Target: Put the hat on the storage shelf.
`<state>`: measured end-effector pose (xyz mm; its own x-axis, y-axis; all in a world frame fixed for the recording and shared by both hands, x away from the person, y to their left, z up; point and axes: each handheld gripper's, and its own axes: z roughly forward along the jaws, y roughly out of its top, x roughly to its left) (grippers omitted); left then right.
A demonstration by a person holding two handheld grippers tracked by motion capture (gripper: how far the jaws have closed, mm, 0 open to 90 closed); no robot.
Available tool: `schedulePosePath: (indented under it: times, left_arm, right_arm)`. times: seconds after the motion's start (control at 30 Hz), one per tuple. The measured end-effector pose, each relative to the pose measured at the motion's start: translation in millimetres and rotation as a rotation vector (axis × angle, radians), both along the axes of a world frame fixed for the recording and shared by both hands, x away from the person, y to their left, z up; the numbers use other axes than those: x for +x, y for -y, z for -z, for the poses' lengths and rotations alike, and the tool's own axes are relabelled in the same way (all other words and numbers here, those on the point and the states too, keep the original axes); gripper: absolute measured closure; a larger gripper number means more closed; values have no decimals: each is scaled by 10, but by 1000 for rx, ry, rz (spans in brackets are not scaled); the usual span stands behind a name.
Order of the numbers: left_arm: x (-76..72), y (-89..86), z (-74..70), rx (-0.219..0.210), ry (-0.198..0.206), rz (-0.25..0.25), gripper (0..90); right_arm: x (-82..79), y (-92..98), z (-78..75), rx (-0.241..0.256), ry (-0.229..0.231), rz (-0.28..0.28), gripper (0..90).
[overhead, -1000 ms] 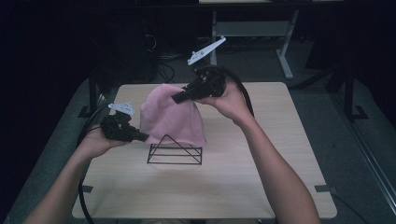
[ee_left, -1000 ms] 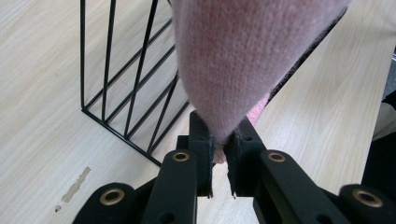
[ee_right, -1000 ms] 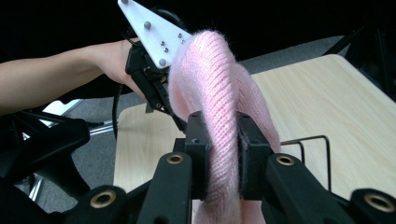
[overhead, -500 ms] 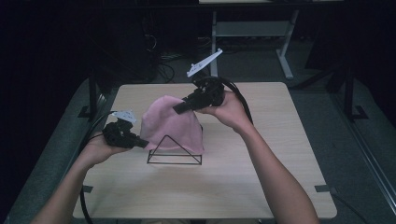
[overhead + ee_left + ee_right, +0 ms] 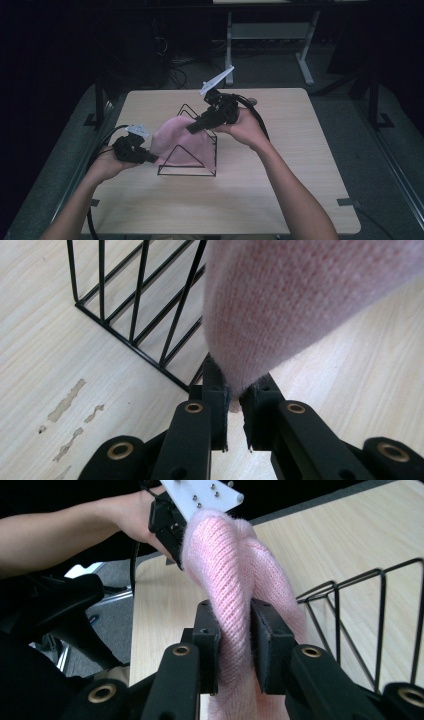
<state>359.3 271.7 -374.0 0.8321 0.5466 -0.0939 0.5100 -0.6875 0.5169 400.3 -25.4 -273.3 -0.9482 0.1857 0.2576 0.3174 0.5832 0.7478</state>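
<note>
Draping a pink knit cloth [image 5: 179, 142] over a black wire rack [image 5: 192, 150], two-handed. Rack is the landmark: it stands mid-surface [image 5: 280, 200], triangular in profile, open wires.

Cloth lies over the rack's near-left part, sagging down that side; the rack's far wires are bare.

Left tongs [image 5: 152, 159], low at the rack's left foot: closed tight on a bottom corner of the cloth, fabric pinched between the pads. Right tongs [image 5: 192, 128], above the rack's top ridge: clamped on a thick fold of the knit, jaws held apart by the bunched fabric.

Judgement on the step: keep both pinches firm, carry the top edge across the ridge toward the rack's far side, and hold the lower corner low and taut so the cloth spreads flat instead of bunching. Soft knit could snag on wire ends; lift clear, then lower.

No brand, label or writing legible anywhere.
</note>
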Motion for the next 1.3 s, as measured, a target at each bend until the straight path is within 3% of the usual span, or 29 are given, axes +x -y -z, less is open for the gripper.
schedulePosePath:
  times: [0.07, 0.27, 0.47, 0.5, 0.7, 1.0, 1.3]
  left_arm:
    - [6, 15, 19, 18, 2, 11, 820]
    - [7, 15, 135, 0, -9, -5, 819]
    - [14, 15, 231, 19, -20, -14, 820]
    - [17, 19, 249, 18, -21, -16, 820]
    - [34, 22, 337, 33, -29, -22, 820]
    - [41, 37, 377, 62, -34, -21, 820]
    - [59, 53, 420, 104, -35, -9, 820]
  right_arm:
    - [-7, 1, 27, -1, -9, 0, 750]
    - [-14, -2, 125, -16, -18, -12, 757]
    - [-25, -34, 227, -42, -53, -17, 755]
    - [-16, -38, 250, -39, -40, -23, 753]
    - [-40, -67, 301, -68, -66, -25, 700]
    - [-58, -14, 310, -51, -63, -29, 633]
    - [-78, 18, 354, -54, -44, -38, 805]
